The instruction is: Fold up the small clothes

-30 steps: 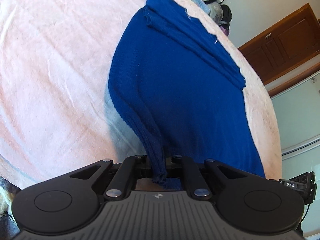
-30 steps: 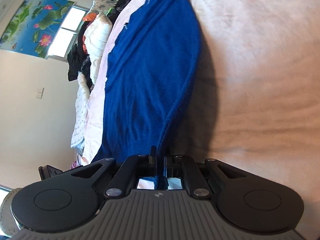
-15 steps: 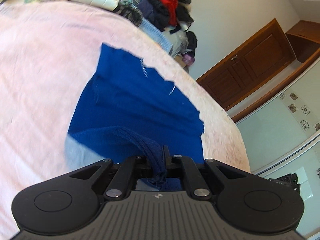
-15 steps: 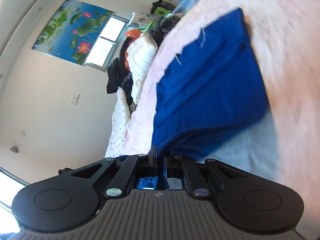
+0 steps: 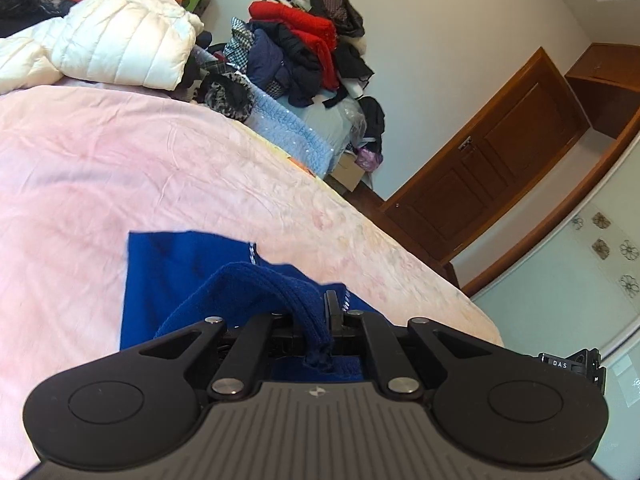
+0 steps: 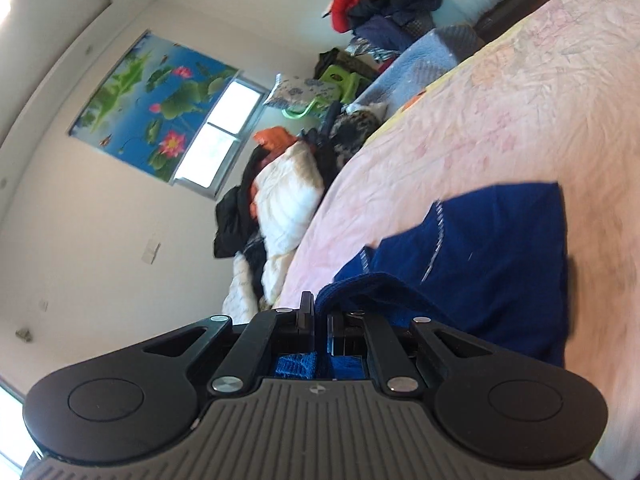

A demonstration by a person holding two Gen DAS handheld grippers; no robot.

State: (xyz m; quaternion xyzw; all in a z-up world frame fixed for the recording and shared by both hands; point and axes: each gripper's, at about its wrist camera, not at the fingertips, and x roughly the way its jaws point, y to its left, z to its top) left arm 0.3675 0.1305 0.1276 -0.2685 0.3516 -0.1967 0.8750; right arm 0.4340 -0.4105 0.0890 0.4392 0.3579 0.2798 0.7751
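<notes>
A dark blue knit garment (image 5: 172, 276) lies on the pink bedspread (image 5: 120, 168). My left gripper (image 5: 318, 312) is shut on its ribbed edge, which loops up from the cloth into the jaws. In the right wrist view the same garment (image 6: 492, 256) lies on the bedspread (image 6: 500, 120), and my right gripper (image 6: 320, 312) is shut on another ribbed edge of it. Both held edges are lifted over the part that lies flat. Most of the garment near the grippers is hidden by their bodies.
A white padded jacket (image 5: 120, 36) and a heap of dark and red clothes (image 5: 304, 44) sit at the far end of the bed. A wooden door (image 5: 492, 160) stands to the right. A window (image 6: 220, 132) and a lotus picture (image 6: 152, 104) are on the wall.
Both grippers have carried the held edges forward over the garment, so much less blue cloth shows ahead. Both views have tilted up and now show the room.
</notes>
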